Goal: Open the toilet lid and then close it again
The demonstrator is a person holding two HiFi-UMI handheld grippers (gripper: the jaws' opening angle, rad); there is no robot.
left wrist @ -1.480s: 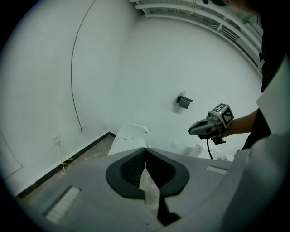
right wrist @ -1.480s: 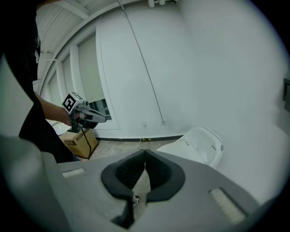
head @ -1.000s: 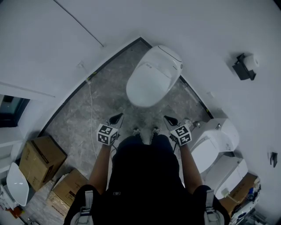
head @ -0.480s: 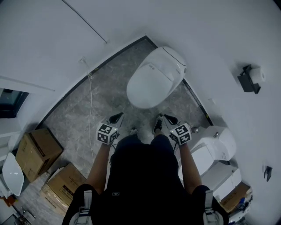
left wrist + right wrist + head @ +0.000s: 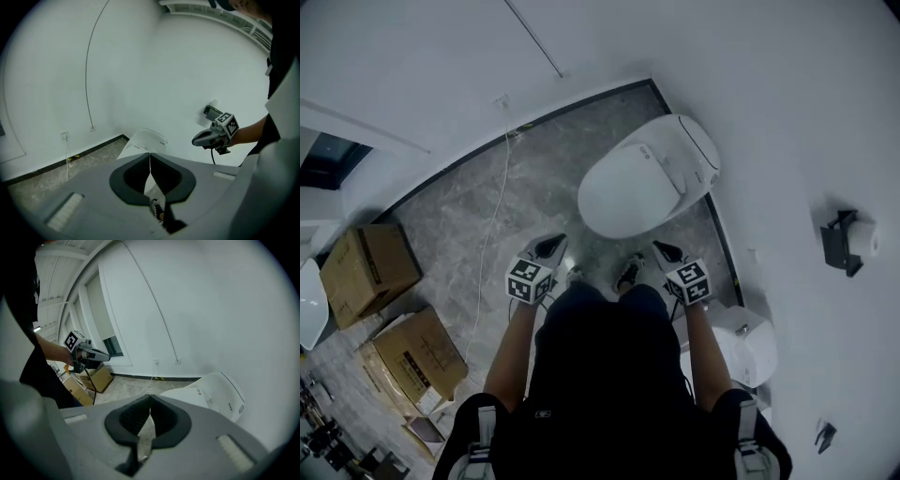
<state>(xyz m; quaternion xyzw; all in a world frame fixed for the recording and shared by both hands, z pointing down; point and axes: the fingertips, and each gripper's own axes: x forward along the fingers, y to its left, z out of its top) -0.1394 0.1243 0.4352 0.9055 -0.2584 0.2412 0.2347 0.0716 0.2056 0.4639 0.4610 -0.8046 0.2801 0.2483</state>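
"Progress since a second ago?"
"The person has edged toward the toilet (image 5: 703,155). The left gripper (image 5: 547,247), clenched on nothing, hangs short of its front rim; the lid (image 5: 637,183) lies flat down; the right gripper (image 5: 666,253), also clamped empty, hangs near that rim. Neither of the 2 touches it: opening hasn't begun."

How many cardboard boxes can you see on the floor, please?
2: one cardboard box by the left edge, a second box below it, nearer the person. More may be hidden in the dark lower-left corner.

Left claw (image 5: 548,247), right claw (image 5: 664,252) (both closed)
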